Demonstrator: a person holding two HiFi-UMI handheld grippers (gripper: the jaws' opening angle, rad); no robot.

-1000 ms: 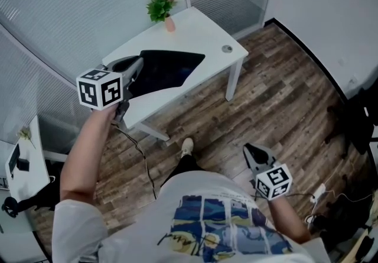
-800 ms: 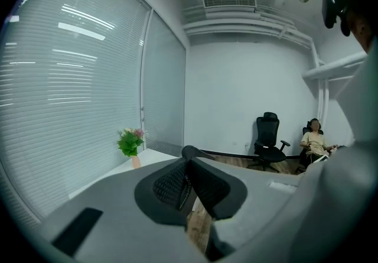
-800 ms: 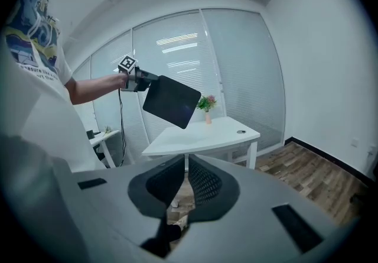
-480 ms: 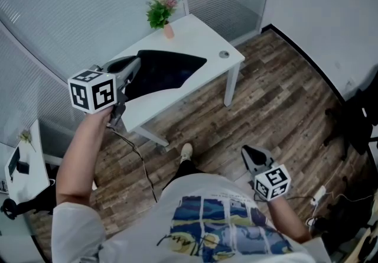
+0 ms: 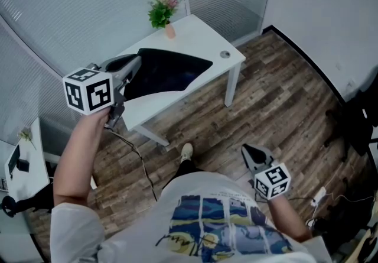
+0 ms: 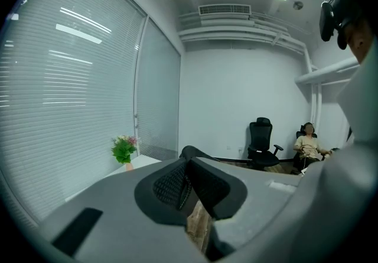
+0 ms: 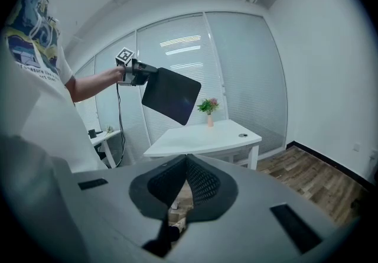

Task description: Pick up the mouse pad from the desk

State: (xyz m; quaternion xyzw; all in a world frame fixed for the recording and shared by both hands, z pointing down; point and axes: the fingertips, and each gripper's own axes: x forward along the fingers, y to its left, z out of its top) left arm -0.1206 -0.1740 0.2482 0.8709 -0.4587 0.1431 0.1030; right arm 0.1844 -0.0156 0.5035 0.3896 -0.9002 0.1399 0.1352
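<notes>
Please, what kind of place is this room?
Most likely a small office: a white desk stands on a wood-pattern floor, the walls beside it are covered with blinds, and a black office chair stands by the far wall.

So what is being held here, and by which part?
The left gripper pinches the black mouse pad by one edge, clear of the desk; the right gripper holds nothing.
</notes>
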